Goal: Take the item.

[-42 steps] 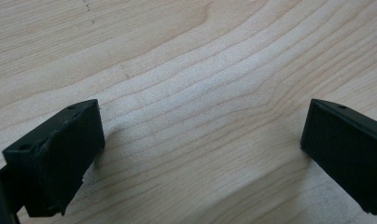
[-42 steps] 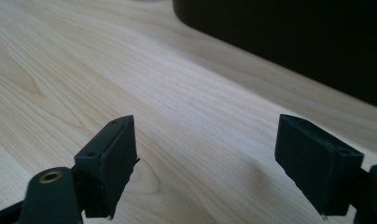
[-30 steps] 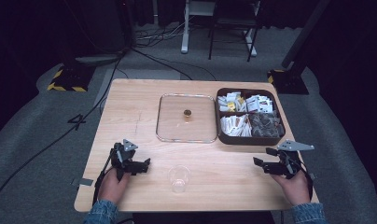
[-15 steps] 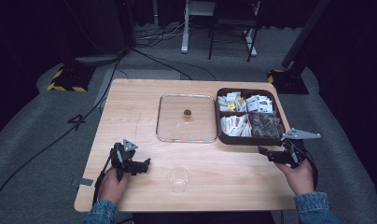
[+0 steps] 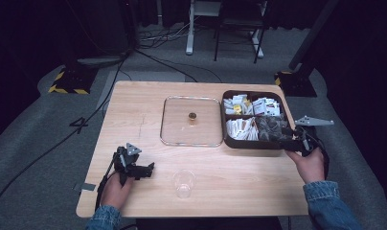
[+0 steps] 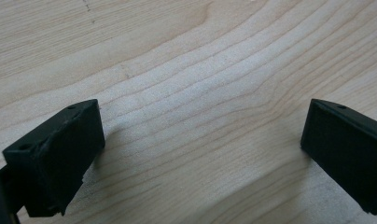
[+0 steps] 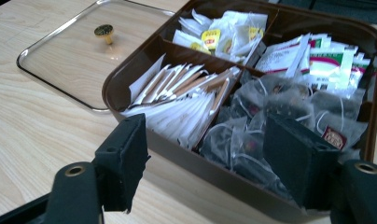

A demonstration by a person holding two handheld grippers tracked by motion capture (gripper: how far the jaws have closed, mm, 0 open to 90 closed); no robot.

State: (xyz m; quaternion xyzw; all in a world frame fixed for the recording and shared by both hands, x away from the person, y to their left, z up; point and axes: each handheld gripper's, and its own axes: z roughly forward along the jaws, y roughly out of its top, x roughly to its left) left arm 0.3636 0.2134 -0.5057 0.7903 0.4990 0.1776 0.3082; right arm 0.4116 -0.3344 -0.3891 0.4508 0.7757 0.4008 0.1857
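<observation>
A brown compartment box (image 5: 228,139) holds several tea bags and stands at the table's right. My right gripper (image 5: 285,136) hovers at its near right corner. It is open, its jaws have just closed a little, and nothing is between them. In the right gripper view, the right gripper (image 7: 205,140) points at the box (image 7: 113,88), over the white sachets (image 7: 177,98) and the clear mesh bags (image 7: 280,107). My left gripper (image 5: 149,167) rests open on the table at the near left. The left gripper (image 6: 200,140) has bare wood between its jaws.
A clear lid (image 5: 191,122) with a gold knob (image 5: 192,116) lies flat left of the box. A clear plastic cup (image 5: 183,182) stands near the front edge, right of my left gripper. The table edge runs close behind my right hand.
My right gripper has risen and moved away from the front edge, up to the box's near right corner. The left gripper has stayed where it was.
</observation>
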